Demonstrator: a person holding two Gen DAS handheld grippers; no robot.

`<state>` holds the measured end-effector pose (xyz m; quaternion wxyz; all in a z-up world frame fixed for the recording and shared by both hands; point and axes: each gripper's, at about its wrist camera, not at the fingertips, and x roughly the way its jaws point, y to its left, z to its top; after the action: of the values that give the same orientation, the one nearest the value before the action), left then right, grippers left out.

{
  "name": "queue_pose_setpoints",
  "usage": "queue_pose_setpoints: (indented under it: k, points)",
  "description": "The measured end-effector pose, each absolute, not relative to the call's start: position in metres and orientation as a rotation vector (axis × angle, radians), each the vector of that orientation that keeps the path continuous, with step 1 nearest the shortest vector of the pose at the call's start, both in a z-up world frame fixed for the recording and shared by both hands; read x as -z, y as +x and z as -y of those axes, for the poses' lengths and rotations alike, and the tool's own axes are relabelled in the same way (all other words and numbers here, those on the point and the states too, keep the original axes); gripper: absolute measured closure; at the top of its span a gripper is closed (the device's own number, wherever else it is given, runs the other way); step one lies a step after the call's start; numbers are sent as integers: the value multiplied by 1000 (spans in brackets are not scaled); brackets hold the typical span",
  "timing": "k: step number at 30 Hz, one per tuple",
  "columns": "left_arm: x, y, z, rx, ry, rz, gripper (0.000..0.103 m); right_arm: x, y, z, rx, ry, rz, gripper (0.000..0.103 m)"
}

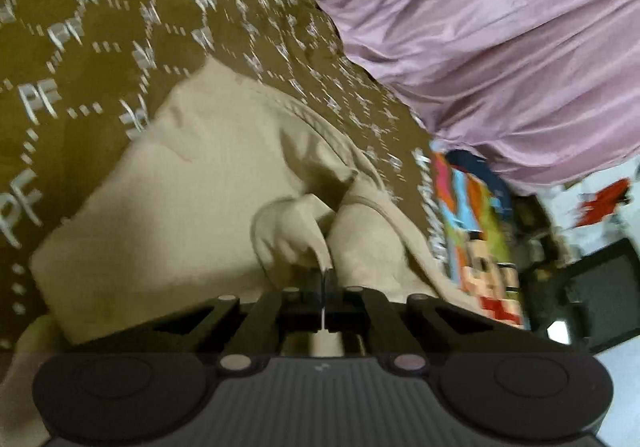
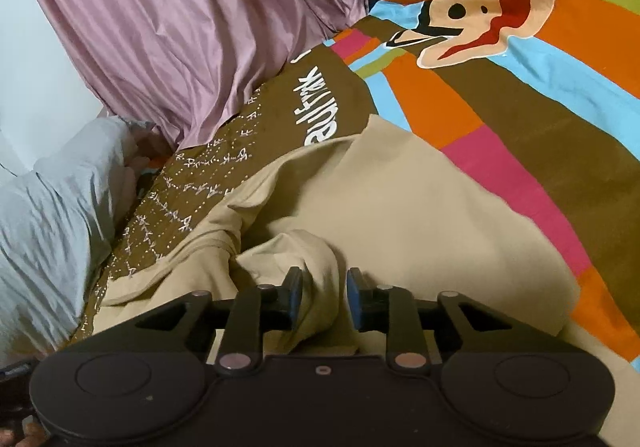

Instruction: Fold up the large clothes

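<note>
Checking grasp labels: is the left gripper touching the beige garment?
Touching. The left wrist view shows the left gripper pinching a fold of the beige garment.

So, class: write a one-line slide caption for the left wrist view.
Left gripper shut on a pinched fold of the beige garment, spread on a brown patterned bedsheet.

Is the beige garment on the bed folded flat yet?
No. The beige cotton garment is still bunched, with loose rumpled folds by the right hand-held gripper.

The left wrist view is motion-blurred, and the beige garment (image 1: pixel 168 207) runs under the gripper housing there.
</note>
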<state>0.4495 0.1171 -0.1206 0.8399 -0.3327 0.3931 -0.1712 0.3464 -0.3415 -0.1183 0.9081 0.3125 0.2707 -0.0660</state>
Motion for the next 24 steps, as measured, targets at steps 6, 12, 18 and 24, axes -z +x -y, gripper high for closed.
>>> queue_pose_setpoints:
  k: [6, 12, 18, 24]
  points:
    - [130, 447, -111, 260, -624, -914, 103, 120, 363, 328, 180, 463, -598, 101]
    - [105, 438, -109, 282, -575, -868, 99, 88, 348, 315, 193, 351, -538, 85]
    - [69, 401, -89, 276, -366, -788, 42, 75, 336, 271, 7, 195, -547, 49]
    - [102, 393, -58, 243, -183, -917, 45, 99, 335, 271, 22, 188, -697, 42]
